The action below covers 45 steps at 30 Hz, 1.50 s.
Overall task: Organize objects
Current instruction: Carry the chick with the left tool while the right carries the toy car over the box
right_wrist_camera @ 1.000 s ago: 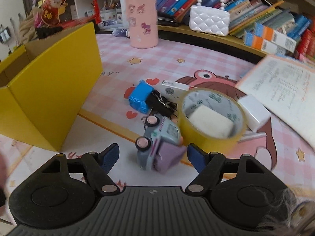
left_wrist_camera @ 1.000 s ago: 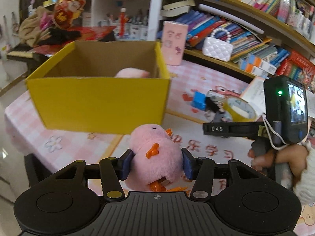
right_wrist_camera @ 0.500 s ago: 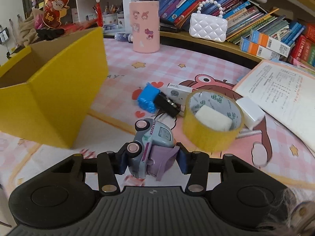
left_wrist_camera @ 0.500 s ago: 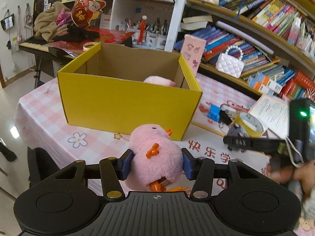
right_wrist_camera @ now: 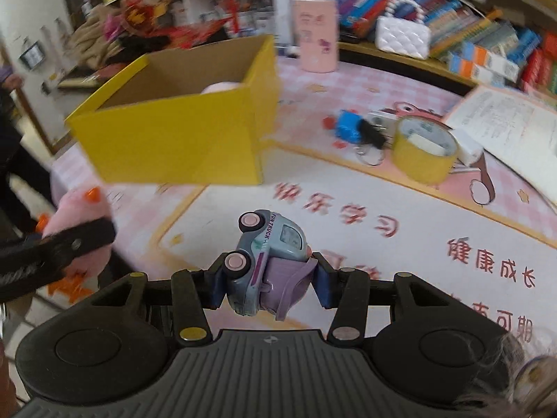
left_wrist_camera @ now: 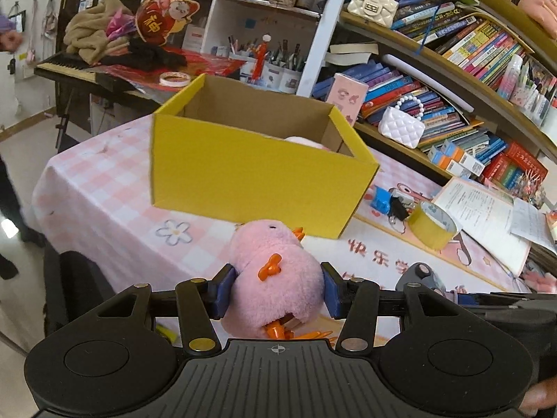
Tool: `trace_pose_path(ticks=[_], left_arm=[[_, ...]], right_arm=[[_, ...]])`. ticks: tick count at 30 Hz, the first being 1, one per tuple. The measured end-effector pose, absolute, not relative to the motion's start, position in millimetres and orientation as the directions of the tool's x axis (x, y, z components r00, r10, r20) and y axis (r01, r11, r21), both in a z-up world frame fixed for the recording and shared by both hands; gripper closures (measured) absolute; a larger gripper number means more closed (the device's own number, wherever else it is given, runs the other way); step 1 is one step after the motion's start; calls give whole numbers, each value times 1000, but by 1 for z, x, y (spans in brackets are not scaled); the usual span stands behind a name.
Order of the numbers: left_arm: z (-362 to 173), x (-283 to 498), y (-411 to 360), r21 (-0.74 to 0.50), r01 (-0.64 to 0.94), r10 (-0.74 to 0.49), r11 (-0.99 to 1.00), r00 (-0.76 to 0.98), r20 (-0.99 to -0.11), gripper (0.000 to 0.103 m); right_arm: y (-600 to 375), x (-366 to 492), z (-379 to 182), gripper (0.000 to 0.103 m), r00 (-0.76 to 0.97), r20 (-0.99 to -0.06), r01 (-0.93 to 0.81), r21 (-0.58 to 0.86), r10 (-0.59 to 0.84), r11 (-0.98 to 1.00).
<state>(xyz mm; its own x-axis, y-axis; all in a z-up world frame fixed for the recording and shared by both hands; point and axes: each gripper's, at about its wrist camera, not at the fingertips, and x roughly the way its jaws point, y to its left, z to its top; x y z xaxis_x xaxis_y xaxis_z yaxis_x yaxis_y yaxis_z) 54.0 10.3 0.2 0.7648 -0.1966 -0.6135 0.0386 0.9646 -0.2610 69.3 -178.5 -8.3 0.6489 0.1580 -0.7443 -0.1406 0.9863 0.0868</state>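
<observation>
Only rightward: "FUN TRUCK" toy car [right_wrist_camera: 269,261] lettering

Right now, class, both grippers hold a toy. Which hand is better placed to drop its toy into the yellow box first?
Probably the left. Its gripper holds the pink plush just before the yellow box. The right gripper, holding the toy car, looks farther back.

We see a white quilted purse [left_wrist_camera: 401,127] and pink canister [left_wrist_camera: 349,94] near the bookshelf [left_wrist_camera: 452,55].
</observation>
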Motion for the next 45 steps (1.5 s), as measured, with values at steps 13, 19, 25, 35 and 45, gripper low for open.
trace_pose_path(ticks=[13, 19, 25, 35, 45], left_arm=[[4, 9, 66, -231, 11, -153, 973, 778, -609, 53], [9, -1, 79, -225, 36, -166, 974, 791, -589, 53], [13, -3, 87, -222, 68, -187, 973, 799, -572, 53], [16, -5, 92, -233, 110, -225, 966, 802, -554, 53], [33, 14, 95, -284, 151, -280, 947, 824, -494, 53]], right_arm=[[-102, 21, -7, 57, 644, -737, -241, 57, 203, 969], [-83, 9, -5, 57, 653, -729, -236, 61, 205, 970], [-73, 1, -2, 57, 669, -718, -222, 55, 193, 973], [-69, -3, 3, 57, 683, -709, -199, 50, 175, 979], [-72, 14, 15, 57, 704, -692, -191, 30, 159, 981]])
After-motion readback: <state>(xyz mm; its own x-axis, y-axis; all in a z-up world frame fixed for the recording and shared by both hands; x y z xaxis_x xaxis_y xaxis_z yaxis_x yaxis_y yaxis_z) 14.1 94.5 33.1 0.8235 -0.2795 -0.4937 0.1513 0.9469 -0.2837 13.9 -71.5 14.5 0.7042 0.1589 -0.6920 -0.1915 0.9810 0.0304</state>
